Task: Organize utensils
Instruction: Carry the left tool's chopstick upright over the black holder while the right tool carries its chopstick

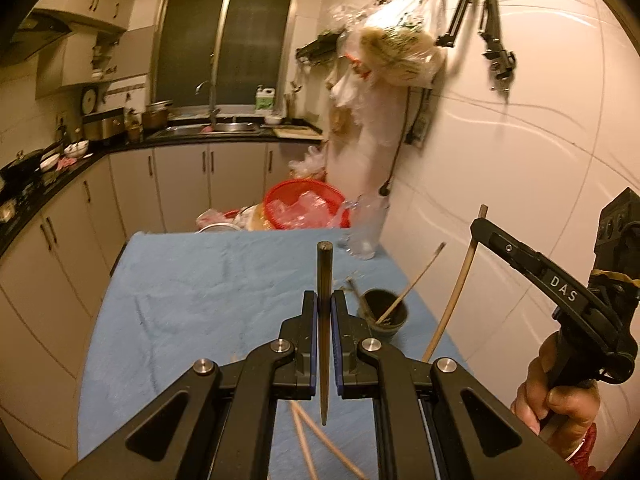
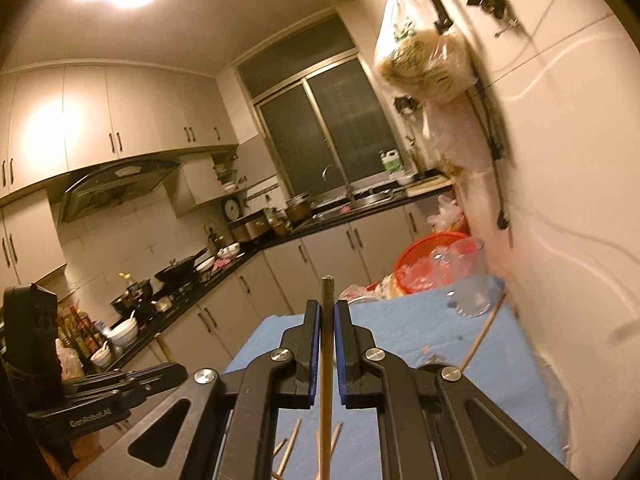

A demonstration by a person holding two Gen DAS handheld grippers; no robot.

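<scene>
**Over the blue table, a chopstick in each gripper**

Over the blue-covered table (image 1: 192, 288), the left gripper (image 1: 324, 300) is clamped on a dark chopstick (image 1: 323, 320), pinched near its middle so the thick end stands up past the fingertips and the point hangs below. That upright hold looks meant for dropping it tip-first into the dark cup (image 1: 384, 314), which sits just right of the jaws with one pale chopstick (image 1: 416, 284) already leaning in it. Further right, the right gripper (image 1: 480, 222), held in a hand (image 1: 556, 392), is closed on a light chopstick (image 1: 460, 276) that slants down toward the cup; its own camera shows the pads (image 2: 316, 336) pressing the stick (image 2: 326, 360) the same way. More pale chopsticks (image 1: 308, 436) lie loose on the cloth below, not yet gathered.

A clear glass jar (image 1: 366, 232) stands at the table's far right corner against the white tiled wall. Beyond are a red basket (image 1: 304, 204), and counters with a sink under a dark window.
</scene>
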